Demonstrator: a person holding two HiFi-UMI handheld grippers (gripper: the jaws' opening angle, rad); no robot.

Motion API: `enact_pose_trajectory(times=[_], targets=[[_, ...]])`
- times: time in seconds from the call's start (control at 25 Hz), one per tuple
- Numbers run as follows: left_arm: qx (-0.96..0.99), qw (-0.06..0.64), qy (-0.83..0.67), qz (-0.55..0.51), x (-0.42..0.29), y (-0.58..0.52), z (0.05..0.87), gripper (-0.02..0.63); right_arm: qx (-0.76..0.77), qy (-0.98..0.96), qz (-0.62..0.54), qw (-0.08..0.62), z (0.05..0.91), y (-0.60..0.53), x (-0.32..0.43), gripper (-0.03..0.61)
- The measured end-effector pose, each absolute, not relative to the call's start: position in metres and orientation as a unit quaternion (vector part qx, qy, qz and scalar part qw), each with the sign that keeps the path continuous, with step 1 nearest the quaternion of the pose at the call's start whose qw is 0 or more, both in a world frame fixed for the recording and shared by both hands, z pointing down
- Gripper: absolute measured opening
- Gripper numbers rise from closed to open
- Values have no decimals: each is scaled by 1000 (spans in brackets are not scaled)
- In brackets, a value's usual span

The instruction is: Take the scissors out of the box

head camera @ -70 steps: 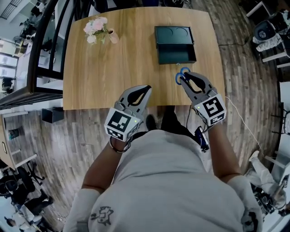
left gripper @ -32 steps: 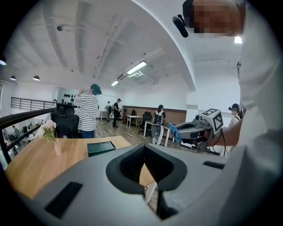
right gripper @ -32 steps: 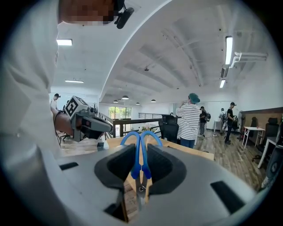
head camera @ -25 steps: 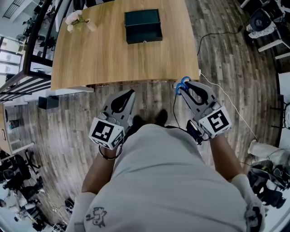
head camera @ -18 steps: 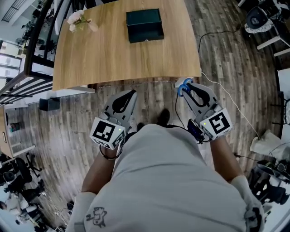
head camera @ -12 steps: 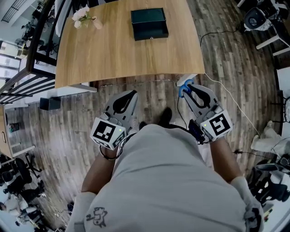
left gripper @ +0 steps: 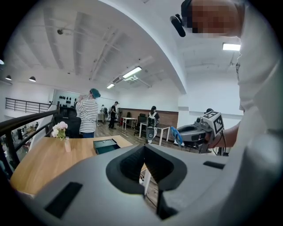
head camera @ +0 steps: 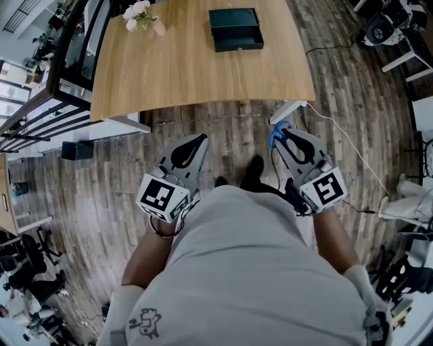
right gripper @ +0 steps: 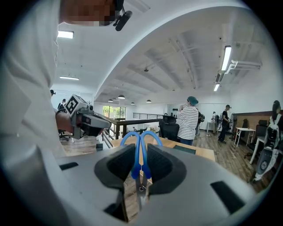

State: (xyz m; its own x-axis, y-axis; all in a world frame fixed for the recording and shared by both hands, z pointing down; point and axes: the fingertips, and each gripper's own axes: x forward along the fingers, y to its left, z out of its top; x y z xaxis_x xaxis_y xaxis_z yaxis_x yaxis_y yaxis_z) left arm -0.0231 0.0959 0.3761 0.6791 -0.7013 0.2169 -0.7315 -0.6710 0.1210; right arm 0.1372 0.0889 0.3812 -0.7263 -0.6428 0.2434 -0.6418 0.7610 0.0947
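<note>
The right gripper pinches the scissors at the blue handles; the left gripper jaws are pressed together, empty.

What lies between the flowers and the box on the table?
Nothing. In the head view the stretch of table between the flowers and the box is bare wood. The left gripper view shows the same gap empty.

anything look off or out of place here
Nothing spilled or damaged. The blue-handled scissors are clamped in the right gripper out over the plank floor, off the wooden table, where the dark green box lies open.
</note>
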Motion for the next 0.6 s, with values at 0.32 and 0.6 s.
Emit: enact_pose_trajectory(times=[0.32, 0.6], targets=[[917, 88, -383, 66, -53, 129, 372, 5, 358, -926, -12, 123, 372, 127, 104, 94], [922, 84, -371, 67, -69, 152, 370, 5, 362, -925, -14, 116, 370, 155, 77, 94]])
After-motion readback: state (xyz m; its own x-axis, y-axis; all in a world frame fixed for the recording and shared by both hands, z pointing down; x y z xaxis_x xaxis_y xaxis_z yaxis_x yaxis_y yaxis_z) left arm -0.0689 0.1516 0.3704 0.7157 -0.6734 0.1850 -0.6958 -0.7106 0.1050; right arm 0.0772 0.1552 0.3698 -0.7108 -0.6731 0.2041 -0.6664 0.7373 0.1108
